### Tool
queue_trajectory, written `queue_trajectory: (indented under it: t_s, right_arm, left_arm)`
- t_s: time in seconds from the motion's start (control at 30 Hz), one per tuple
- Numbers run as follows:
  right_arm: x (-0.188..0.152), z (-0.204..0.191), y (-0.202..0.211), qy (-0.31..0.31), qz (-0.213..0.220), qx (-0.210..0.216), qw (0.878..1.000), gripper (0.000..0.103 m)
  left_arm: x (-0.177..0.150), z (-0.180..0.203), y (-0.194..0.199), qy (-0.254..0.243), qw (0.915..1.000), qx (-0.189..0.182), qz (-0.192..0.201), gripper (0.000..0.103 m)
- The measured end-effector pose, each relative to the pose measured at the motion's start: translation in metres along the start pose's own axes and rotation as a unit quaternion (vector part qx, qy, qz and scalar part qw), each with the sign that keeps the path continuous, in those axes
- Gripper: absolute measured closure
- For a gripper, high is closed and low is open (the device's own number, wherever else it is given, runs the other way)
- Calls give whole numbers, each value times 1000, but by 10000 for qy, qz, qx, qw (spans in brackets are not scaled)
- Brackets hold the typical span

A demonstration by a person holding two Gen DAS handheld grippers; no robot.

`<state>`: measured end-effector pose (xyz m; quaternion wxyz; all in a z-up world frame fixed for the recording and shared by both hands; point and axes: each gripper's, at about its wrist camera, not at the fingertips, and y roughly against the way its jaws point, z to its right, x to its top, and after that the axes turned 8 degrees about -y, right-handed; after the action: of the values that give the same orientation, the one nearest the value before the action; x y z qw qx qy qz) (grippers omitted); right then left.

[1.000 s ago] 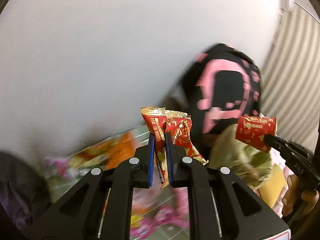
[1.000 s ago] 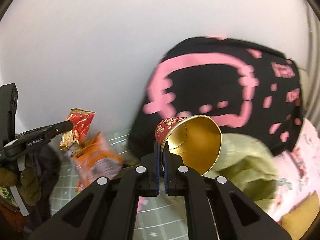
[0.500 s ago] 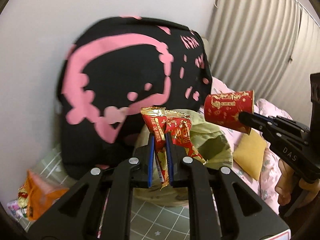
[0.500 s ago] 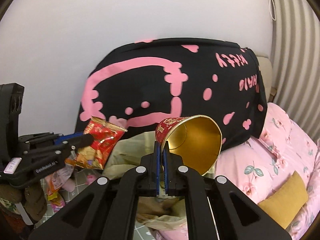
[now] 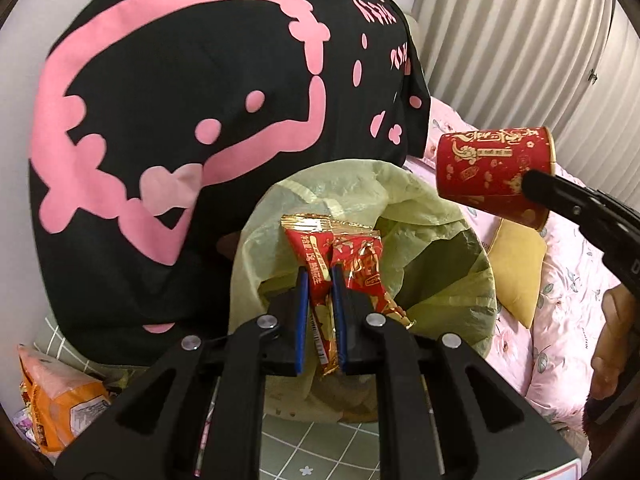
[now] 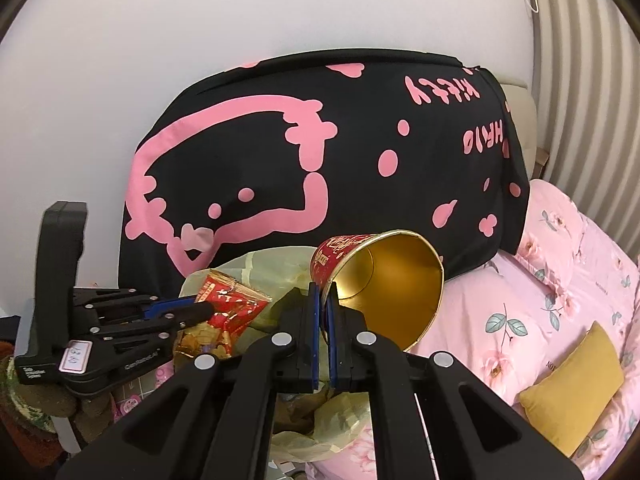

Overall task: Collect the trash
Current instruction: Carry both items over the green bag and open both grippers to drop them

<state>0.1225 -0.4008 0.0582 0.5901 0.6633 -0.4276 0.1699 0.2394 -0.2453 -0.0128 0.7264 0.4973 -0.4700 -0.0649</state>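
Left gripper (image 5: 320, 280) is clamping two crinkly red foil wrappers (image 5: 340, 256), hanging over the open mouth of a thin green bag (image 5: 440, 240) just beyond its fingers. Right gripper (image 6: 323, 300) is pinching the rim of a red paper cup (image 6: 384, 276); only its own view is showing the gold lining. A black-and-pink shirt (image 5: 160, 120) is draping behind the bag, a mustard pillow (image 6: 572, 380) is lying right, and an orange packet (image 5: 60, 404) is showing only at left-view edge.

Both views are bright, evenly lit and sharp. Fisheye bends the curtain (image 5: 520, 40) and wall (image 6: 240, 12), with dark corners. The cup (image 6: 384, 280) gleams gold inside.
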Motion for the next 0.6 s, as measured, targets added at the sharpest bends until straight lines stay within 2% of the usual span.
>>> queue_trajectory:
  t_s: [0.17, 0.27, 0.33, 0.6]
  right_arm:
    - [-3, 7, -2, -70, -82, 101, 9999, 98]
    - [-5, 7, -2, -100, -123, 157, 9998, 98]
    - [-6, 6, -1, -150, -132, 213, 9996, 98]
    - [-9, -23, -4, -17, -245, 592, 9979, 98]
  left_arm:
    - [3, 1, -12, 97, 9999, -52, -47, 90]
    - [2, -2, -9, 225, 9996, -149, -28, 85]
    - [0, -6, -2, 334, 9993, -186, 30, 78]
    - [-16, -31, 31, 740, 9969, 71, 247, 74]
